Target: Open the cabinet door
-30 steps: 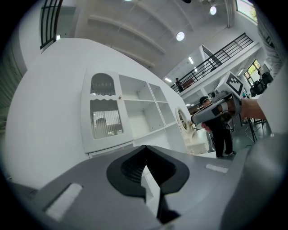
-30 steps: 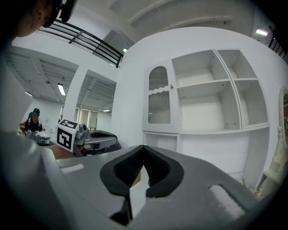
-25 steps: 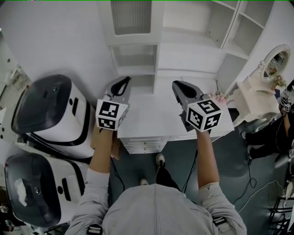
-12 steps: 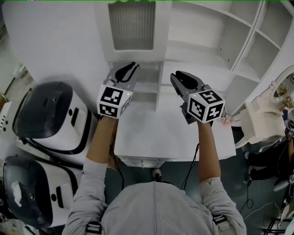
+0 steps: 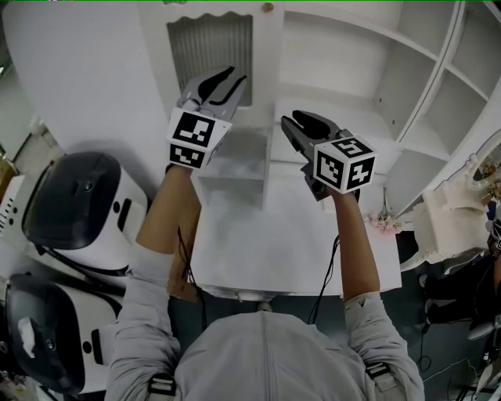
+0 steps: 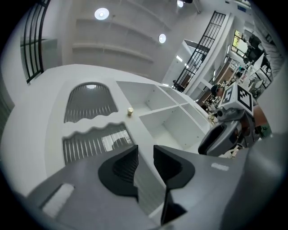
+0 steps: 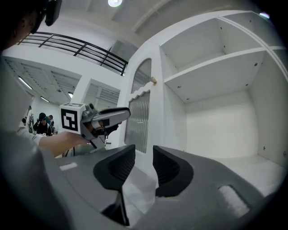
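The white cabinet door has a ribbed glass panel and a small brass knob at its right edge; it lies flat in the cabinet front. The left gripper view shows the door and knob ahead and above my jaws. My left gripper is raised in front of the door's lower part, its jaws opening, nothing between them. My right gripper hovers lower, before the open shelf to the right of the door, its jaws also opening and empty. From the right gripper view the knob sits high up.
Open white shelves stand right of the door. A white desk top lies below both grippers. Two black-and-white machines sit on the floor at the left. A white vanity is at the far right.
Both grippers rose from over the desk toward the cabinet front, the left one higher. Both pairs of jaws went from nearly shut to parted. The head view tilted up to the door.
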Demonstrator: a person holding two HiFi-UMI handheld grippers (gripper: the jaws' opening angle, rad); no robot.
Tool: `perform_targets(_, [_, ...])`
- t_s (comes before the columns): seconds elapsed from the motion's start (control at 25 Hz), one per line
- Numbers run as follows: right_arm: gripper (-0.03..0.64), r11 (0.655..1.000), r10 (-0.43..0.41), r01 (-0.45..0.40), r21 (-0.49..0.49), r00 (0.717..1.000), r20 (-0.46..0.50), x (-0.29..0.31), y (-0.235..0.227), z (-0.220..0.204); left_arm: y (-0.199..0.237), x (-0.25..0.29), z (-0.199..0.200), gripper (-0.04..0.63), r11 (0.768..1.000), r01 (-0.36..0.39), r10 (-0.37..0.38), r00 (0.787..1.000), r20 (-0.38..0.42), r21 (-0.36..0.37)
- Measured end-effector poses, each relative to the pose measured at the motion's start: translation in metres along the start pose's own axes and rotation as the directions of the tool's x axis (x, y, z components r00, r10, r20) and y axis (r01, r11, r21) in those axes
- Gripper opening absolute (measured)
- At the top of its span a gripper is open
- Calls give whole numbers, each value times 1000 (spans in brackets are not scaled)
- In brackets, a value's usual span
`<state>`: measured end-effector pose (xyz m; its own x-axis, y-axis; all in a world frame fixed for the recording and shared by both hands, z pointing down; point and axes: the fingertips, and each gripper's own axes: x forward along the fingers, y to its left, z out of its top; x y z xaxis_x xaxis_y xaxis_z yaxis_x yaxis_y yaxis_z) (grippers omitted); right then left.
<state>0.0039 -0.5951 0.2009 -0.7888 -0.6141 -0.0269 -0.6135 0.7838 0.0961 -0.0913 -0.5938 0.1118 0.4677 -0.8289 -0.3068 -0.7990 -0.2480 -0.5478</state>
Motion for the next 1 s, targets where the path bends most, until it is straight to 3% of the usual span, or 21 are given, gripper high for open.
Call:
perform_targets(0.4, [147, 999, 33, -33, -4, 999, 0, 46, -25, 15, 38, 59, 62, 132, 999, -24, 22, 994, 104, 22])
perform_targets(0.64, [156, 999, 37, -37, -18, 999, -16, 66, -33, 13, 45, 88, 73, 193, 991, -2, -9, 996, 85, 133])
perform_targets(0.76, [158, 999, 36, -37, -19, 999, -27, 70, -35, 8, 47, 96, 79, 172, 985, -20, 2, 995, 104, 174])
perform_targets(1.0, [158, 1000, 16, -17, -11, 1000, -24, 74, -40, 5, 50, 96, 87, 153, 985, -36, 11, 989, 146, 170])
